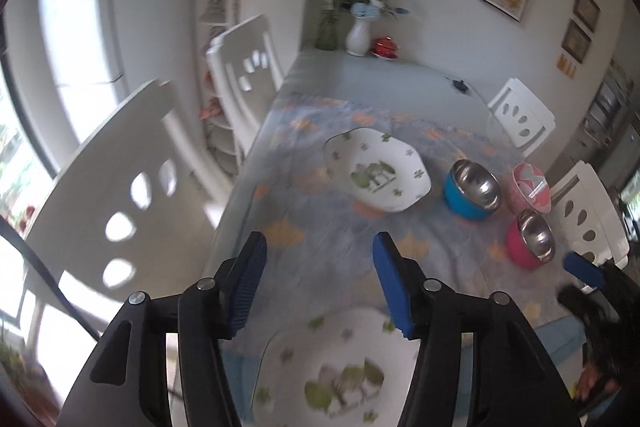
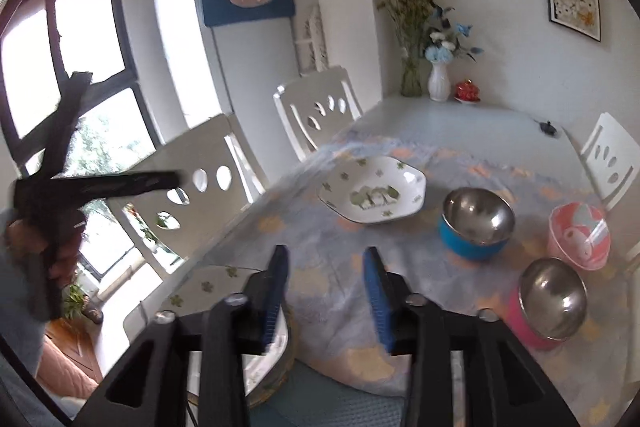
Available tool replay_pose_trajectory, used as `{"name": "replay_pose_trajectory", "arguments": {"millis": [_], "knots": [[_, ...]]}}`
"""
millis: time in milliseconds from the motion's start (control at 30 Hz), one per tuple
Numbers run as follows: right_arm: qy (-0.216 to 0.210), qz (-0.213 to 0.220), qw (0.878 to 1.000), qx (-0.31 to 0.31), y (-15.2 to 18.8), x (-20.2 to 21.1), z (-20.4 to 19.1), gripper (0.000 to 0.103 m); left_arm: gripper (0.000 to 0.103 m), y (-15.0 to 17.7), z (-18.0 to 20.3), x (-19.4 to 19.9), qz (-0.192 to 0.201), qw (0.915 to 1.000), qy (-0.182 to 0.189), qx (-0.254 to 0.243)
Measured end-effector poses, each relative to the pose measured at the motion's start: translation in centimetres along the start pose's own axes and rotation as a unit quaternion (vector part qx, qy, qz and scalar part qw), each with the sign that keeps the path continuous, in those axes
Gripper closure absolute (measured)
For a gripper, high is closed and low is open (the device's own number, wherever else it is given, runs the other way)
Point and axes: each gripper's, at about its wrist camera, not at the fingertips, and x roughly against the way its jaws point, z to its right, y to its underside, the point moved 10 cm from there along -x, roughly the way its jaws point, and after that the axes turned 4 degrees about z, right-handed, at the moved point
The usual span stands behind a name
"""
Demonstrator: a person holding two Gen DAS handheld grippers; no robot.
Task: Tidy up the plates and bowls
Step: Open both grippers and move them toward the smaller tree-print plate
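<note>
the left gripper (image 1: 320,283) hangs with its jaws spread wide and nothing between them, and the near plate (image 1: 320,375) lies directly below and just ahead of its fingertips, flat on the table (image 1: 360,91). that is the relation the next move likely turns on: the plate sits under the left gripper, not the right one, so the left looks the nearer hand for it. the plate's rim nearest the camera is hidden by the gripper body, so which edge offers the best bite cannot be told.

the right gripper (image 2: 326,291) is likewise released, jaws apart and empty. from it, the same near plate (image 2: 224,287) lies low and off to its left, partly covered by the left finger, so it would have to swing across to reach it.

farther ahead of both grippers, the second plate (image 1: 378,173) rests level, roughly straight on from the left gripper. to its right stand the blue bowl (image 1: 474,193), the pale pink bowl (image 1: 530,187) and the red bowl (image 1: 530,243), all upright, apart from one another, and closer to the right gripper's side.

judging by the spread, stacking has not begun; bringing the near plate forward onto the far one seems a sensible first step.
</note>
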Motion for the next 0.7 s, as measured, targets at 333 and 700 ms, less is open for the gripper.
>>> {"name": "replay_pose_trajectory", "arguments": {"millis": [333, 700], "knots": [[0.119, 0.004, 0.992, -0.045, -1.8, 8.3, 7.9, 0.049, 0.047, -0.2, 2.7, -6.5, -0.048, 0.9968, 0.064, -0.002], [0.321, 0.089, 0.919, -0.212, -3.4, 30.5, 18.6, 0.047, 0.047, 0.3, 6.9, -7.1, -0.069, 0.9820, 0.173, 0.033]]}}
